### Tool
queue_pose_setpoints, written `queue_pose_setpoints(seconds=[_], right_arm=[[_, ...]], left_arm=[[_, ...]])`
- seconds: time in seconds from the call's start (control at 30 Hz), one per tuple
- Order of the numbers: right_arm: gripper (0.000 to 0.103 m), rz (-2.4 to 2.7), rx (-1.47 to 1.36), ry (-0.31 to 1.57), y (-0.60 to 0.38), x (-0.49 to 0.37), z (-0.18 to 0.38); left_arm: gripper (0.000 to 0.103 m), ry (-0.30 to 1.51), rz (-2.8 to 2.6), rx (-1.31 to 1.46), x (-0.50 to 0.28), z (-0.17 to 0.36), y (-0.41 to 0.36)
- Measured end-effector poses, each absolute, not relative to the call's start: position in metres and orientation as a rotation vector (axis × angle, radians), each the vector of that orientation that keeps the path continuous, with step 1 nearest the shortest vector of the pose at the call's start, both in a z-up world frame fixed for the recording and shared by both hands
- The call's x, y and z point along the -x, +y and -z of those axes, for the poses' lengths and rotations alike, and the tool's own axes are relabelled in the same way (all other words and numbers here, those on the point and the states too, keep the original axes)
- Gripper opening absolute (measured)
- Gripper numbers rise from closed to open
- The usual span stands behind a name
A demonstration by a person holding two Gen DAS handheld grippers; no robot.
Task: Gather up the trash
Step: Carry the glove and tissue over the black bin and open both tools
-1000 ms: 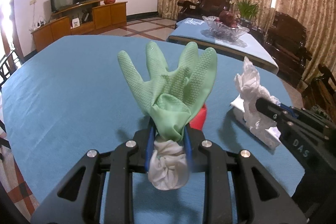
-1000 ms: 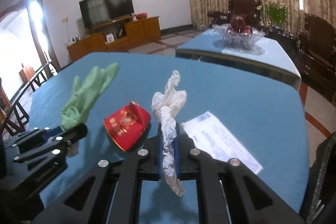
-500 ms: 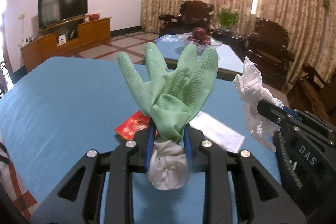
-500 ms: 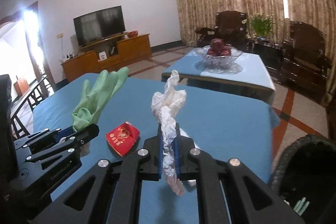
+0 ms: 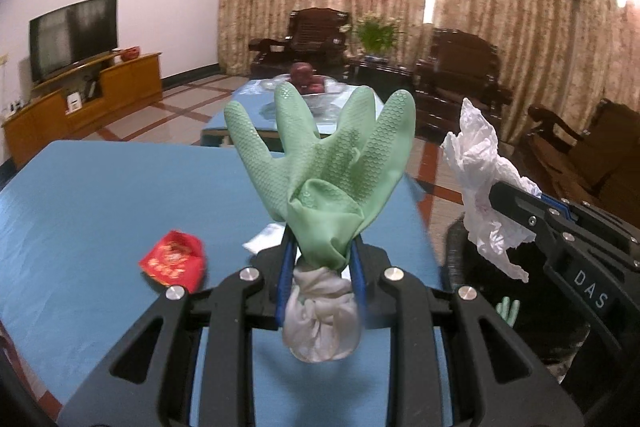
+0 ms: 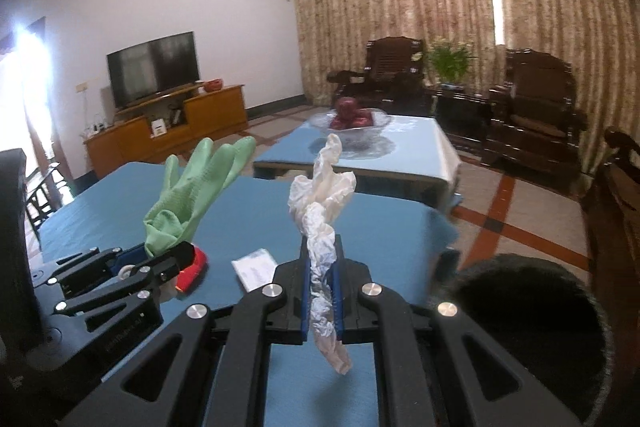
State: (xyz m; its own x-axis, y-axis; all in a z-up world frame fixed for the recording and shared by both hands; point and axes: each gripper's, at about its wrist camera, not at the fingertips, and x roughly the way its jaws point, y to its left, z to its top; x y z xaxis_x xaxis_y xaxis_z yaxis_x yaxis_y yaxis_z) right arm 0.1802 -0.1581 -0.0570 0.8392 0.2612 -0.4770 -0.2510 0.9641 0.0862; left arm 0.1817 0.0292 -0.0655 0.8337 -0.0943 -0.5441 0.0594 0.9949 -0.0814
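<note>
Since a second ago: you have swung both hands away from the middle of the table toward its corner, and a dark bin that was out of view then now shows on your right.
Left gripper: you have it clamped on the green glove at the cuff, its fingers standing up ahead of the jaws and a bunched white lining hanging below them.
Right gripper: you have it closed tight on the white wrapper, a twisted strip upright through the jaws, tail hanging under.
Bin: it sits low and to the right of your right gripper, past the table corner; something green already lies inside it in the left view.
Nearer hand: your right, by my reading; the left has to cross further right to get over the opening.
Left behind: the red packet and a white slip lie on the table, to the left of your left gripper and just ahead of your right.
Next, likely: carry both loads over the rim before letting go.
</note>
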Motion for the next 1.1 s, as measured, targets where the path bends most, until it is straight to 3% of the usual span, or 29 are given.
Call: queue_pose_setpoints(seconds=[0.7, 1.1], right_arm=[[0.009, 0.044, -0.071, 0.514, -0.311, -0.156, 0.065], [0.009, 0.12, -0.1, 0.542, -0.361, -0.16, 0.087]], left_arm=[[0.024, 0.572, 0.372, -0.007, -0.187, 0.089, -0.138], [0.024, 0.602, 0.442, -0.028, -0.2, 0.12, -0.18]])
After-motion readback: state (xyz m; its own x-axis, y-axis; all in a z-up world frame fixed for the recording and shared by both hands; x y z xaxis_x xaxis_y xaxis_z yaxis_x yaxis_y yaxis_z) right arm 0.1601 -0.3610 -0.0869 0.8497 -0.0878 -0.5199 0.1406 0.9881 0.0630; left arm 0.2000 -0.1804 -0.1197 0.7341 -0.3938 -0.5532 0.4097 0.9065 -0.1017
